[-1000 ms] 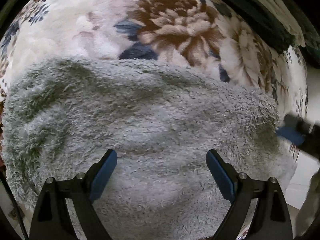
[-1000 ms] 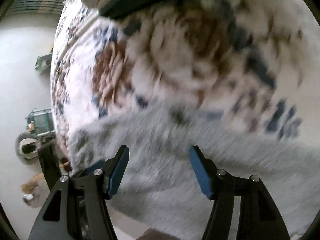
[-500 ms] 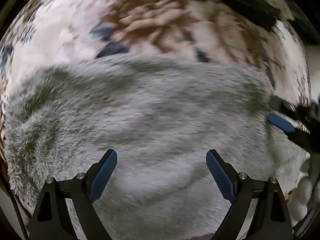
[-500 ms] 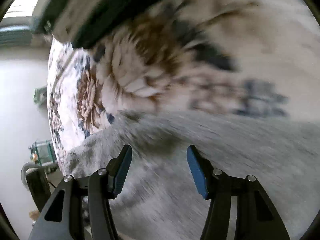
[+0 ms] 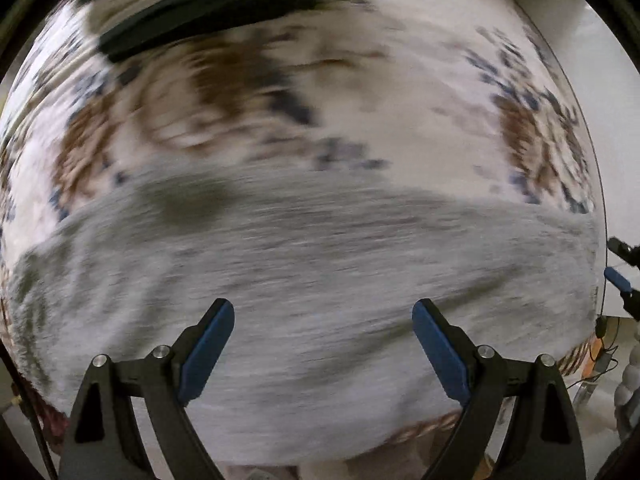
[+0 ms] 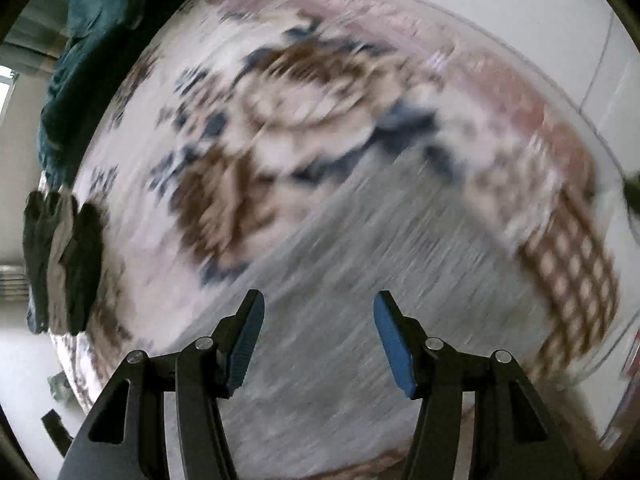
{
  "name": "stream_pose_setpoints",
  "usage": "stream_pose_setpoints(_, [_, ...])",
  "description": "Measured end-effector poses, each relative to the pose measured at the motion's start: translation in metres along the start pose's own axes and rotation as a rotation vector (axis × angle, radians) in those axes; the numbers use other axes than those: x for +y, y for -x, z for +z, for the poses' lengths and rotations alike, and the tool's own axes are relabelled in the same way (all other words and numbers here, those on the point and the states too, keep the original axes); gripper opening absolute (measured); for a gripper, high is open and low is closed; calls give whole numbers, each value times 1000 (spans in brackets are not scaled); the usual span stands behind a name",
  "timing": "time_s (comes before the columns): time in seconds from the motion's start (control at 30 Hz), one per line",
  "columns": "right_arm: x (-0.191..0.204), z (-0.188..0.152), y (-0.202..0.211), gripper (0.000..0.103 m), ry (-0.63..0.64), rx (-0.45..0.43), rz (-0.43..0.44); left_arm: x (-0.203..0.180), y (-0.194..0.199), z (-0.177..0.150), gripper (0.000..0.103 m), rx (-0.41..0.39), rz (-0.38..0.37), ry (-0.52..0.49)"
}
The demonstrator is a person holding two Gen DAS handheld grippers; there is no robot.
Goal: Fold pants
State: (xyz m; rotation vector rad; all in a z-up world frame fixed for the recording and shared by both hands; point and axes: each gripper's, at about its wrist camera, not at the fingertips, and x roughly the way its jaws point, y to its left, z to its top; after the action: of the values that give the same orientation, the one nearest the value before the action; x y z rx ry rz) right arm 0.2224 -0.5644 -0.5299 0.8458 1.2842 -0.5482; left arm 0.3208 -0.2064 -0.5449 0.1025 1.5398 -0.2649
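The grey fluffy pants (image 5: 320, 264) lie spread on a floral bedspread (image 5: 360, 92); they also show in the right wrist view (image 6: 360, 280). Both views are blurred by motion. My left gripper (image 5: 323, 320) is open and empty above the pants' near part. My right gripper (image 6: 319, 312) is open and empty above the grey fabric. The right gripper's blue pad (image 5: 618, 280) shows at the far right edge of the left wrist view, beside the pants' right end.
A dark green blanket (image 6: 80, 60) lies at the bed's far left in the right wrist view, with dark folded clothes (image 6: 60, 268) hanging at the bed's edge. A dark band (image 5: 208, 28) crosses the bedspread's far side. White floor surrounds the bed.
Both grippers have swung across the bed, staying open. The right gripper has moved away from the pants' right end toward the left view's edge. The pants lie as before.
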Motion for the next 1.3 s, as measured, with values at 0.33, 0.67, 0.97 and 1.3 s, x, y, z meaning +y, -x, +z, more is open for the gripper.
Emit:
stream_pose_setpoints(0.33, [-11,72,-73,11,263,82,-126,-109,-25,19,91,-8,43,-120])
stream_pose_setpoints(0.67, [-50,99,-37,1,134,-48,-101,-119,-28,16,91,18,68,-114])
stream_pose_setpoints(0.97, [-18,80,-78,63,325,200,-6,-114,-28,15,91,26,62,-112])
stream_pose_setpoints(1.3, [-10,54,-60,11,305,-7,-221,-116,-37,11,91,30,64,-94])
